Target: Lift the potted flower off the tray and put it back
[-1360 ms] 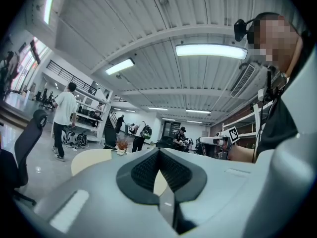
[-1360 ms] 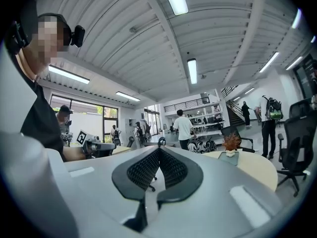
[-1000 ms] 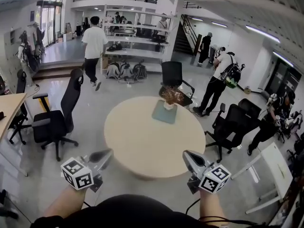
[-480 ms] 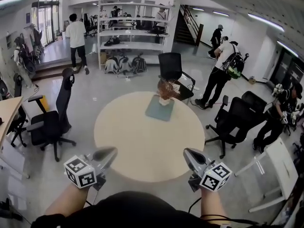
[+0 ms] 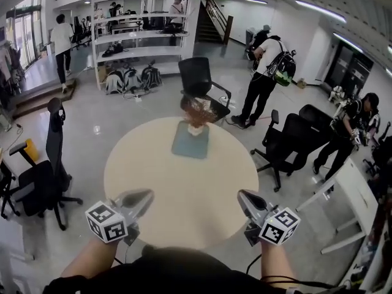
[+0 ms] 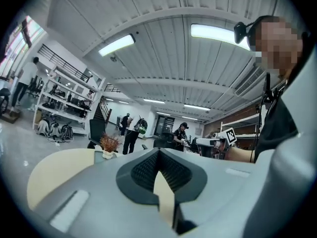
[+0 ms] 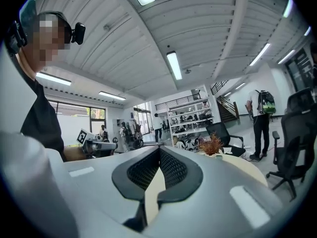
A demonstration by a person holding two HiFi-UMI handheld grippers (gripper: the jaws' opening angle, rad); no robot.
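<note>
A wide office hall with white shelving (image 5: 131, 35), a black chair (image 5: 197, 78) and a standing person (image 5: 264, 72) lies beyond a round beige table (image 5: 184, 195). On the far side of that table lies a flat grey-green tray (image 5: 185, 150). The potted flower (image 5: 196, 110) stands upright on the tray's far end, a small white pot (image 5: 195, 129) holding a spray of rust-brown dried blooms. Nothing else shows in the tray. The left gripper (image 5: 146, 196) and the right gripper (image 5: 242, 196) hang over the table's near edge, well apart from the tray, each with its jaws pressed together on nothing. The step in hand looks like the approach, and the lift has not begun. The next move would likely call for carrying a gripper across to the far side, parting its jaws and setting them either side of the white pot, low enough to spare the blooms
</note>
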